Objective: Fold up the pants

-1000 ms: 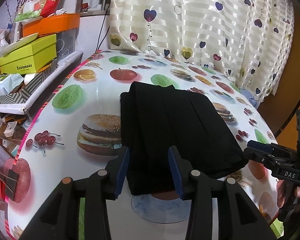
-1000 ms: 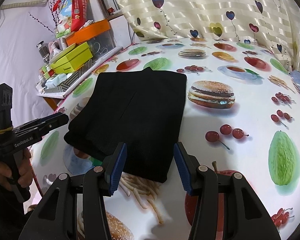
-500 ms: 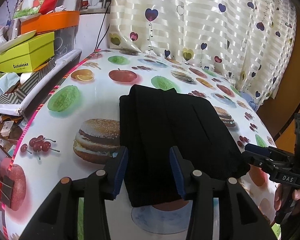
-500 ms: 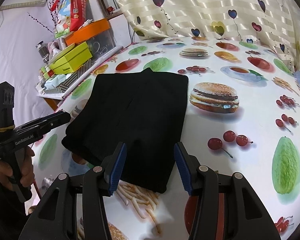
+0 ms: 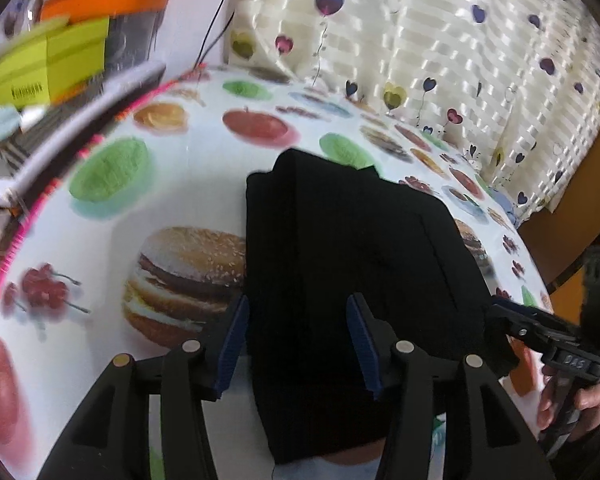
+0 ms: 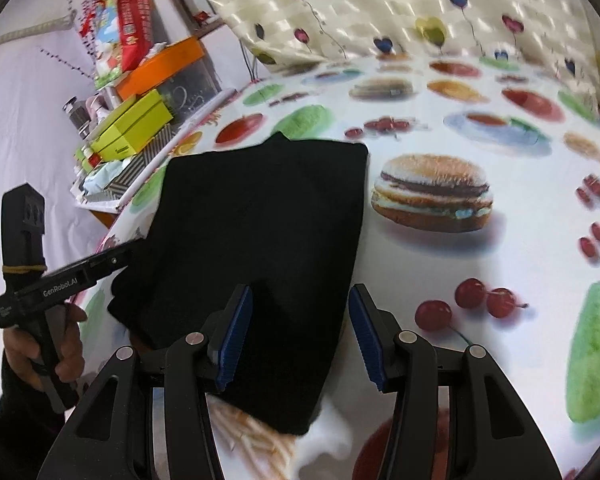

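Down near the pants (image 5: 352, 280), the left gripper (image 5: 298, 344) stands spread, its jaws having just been opening, and the near left part of the black cloth shows between its blue pads (image 5: 232, 344), which press on nothing. Likewise the right gripper (image 6: 300, 336) is spread over the near right corner of the pants, cloth under the gap, pads clear of it. Folded into a dark block, the pants lie flat on the table (image 6: 480, 248), whose cover is printed with burgers, cherries and apples. Left of the pants sits a cluttered shelf with a yellow-green box (image 6: 134, 128). Beyond the pants hangs a curtain (image 5: 440, 40) with hearts.
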`<state>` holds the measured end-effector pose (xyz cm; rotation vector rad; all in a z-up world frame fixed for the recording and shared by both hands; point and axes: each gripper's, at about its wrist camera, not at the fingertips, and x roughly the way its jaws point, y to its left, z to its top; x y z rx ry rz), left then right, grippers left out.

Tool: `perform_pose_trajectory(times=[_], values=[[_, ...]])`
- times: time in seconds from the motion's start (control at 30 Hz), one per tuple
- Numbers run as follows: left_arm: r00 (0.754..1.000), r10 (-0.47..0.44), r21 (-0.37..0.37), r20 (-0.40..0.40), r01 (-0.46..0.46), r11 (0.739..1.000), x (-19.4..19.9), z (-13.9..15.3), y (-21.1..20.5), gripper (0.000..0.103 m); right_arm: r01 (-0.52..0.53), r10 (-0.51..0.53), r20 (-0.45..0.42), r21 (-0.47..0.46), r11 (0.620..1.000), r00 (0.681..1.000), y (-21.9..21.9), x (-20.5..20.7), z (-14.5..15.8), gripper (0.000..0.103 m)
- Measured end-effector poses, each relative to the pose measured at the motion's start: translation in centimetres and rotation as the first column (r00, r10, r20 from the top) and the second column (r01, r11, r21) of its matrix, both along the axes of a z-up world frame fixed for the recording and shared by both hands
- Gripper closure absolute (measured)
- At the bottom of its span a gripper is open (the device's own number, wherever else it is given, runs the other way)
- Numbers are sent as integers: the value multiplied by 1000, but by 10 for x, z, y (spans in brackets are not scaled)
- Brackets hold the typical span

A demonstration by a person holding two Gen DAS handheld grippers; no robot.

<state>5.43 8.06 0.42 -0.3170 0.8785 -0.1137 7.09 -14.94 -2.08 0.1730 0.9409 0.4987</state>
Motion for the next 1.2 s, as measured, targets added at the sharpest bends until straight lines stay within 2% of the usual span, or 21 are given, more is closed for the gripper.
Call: perform_pose_trajectory(times=[0.1,0.23,0.37,0.53,0.77,1.0,1.2], values=[[1000,16,-53,0,-16,998,3,-4,5,45,-5,6,-10,41,999,1000,1,7,-2,52],[1000,0,-11,2,0,1000,7,-4,-4,48,-11,12,-18,46,999,1000,8,12,-2,52],[1000,2,-54,-12,-3,999,10,-4,-1,62,-8,10,-34,54,999,999,8,16,-3,74],[1000,15,-69,8,-14,997,7,2,2,75,-7,7,-11,77,997,1000,7,12,4,87],[998,5,-44,62,-2,999,4,24,-4,84,-10,7,31,97,995,999,10,6,20,89],[992,-10,14,125,8,1000,12,50,-1,85,-51,41,100,99,994,994,28,9,46,90],[980,-14,72,199,0,997,33,77,17,86,-75,58,163,99,992,985,50,29,64,90]])
